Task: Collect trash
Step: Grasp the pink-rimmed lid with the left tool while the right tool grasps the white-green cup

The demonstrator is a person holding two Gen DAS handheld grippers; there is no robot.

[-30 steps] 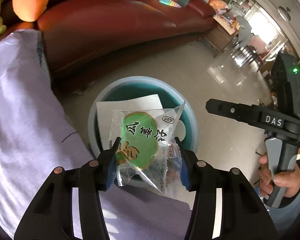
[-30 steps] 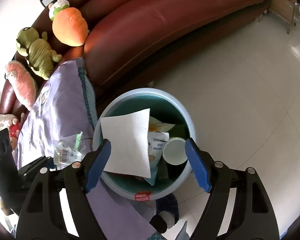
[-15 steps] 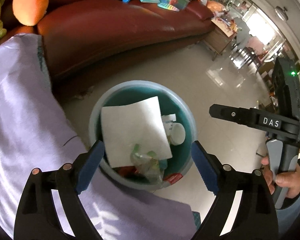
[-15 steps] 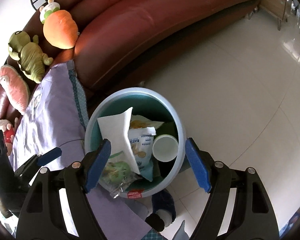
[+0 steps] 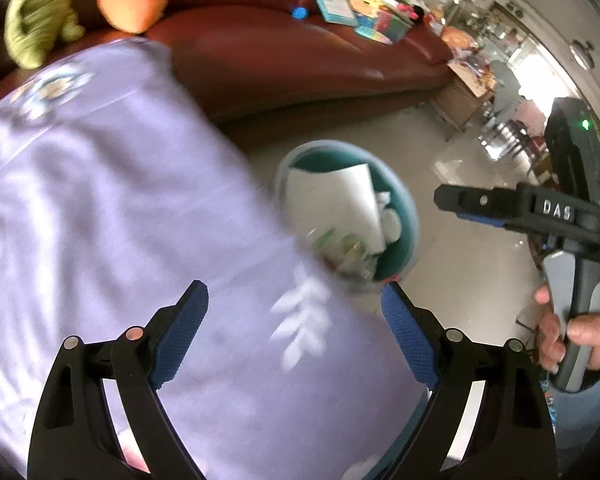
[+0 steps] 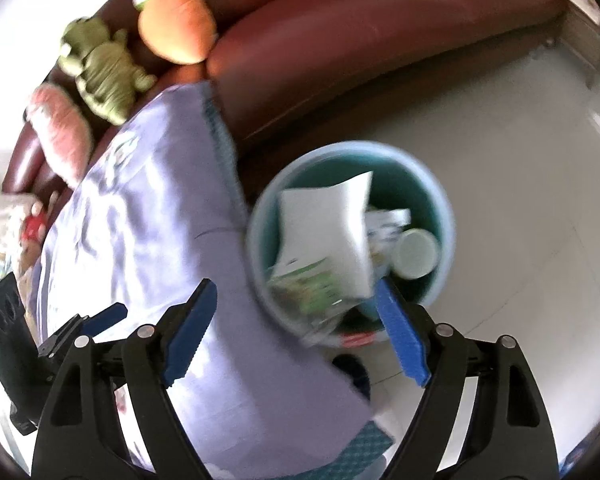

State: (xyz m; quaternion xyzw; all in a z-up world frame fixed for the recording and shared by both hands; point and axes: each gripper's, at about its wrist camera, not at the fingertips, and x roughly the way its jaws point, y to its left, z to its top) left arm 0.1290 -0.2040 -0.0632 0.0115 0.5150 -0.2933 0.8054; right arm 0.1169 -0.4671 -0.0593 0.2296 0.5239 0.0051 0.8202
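Note:
A round teal trash bin (image 5: 410,216) (image 6: 446,216) stands on the floor beside a table covered in lilac cloth (image 5: 100,200) (image 6: 148,208). In it lie a white paper sheet (image 5: 332,204) (image 6: 324,220), a green-printed clear wrapper (image 6: 308,284) (image 5: 340,244) and a white cup (image 6: 416,254). My left gripper (image 5: 296,332) is open and empty over the cloth, left of the bin. My right gripper (image 6: 296,332) is open and empty above the bin's near rim; it also shows in the left wrist view (image 5: 472,206).
A dark red leather sofa (image 5: 300,60) (image 6: 380,32) runs behind the bin, with an orange plush (image 6: 176,28), a green plush (image 6: 104,72) and books (image 5: 332,0) on it. Glossy pale floor (image 6: 520,160) lies to the right. A wooden side table (image 5: 464,100) stands past the sofa.
My left gripper opened and dropped the green wrapper into the bin, then swung left over the cloth. My right gripper shifted slightly left, staying open.

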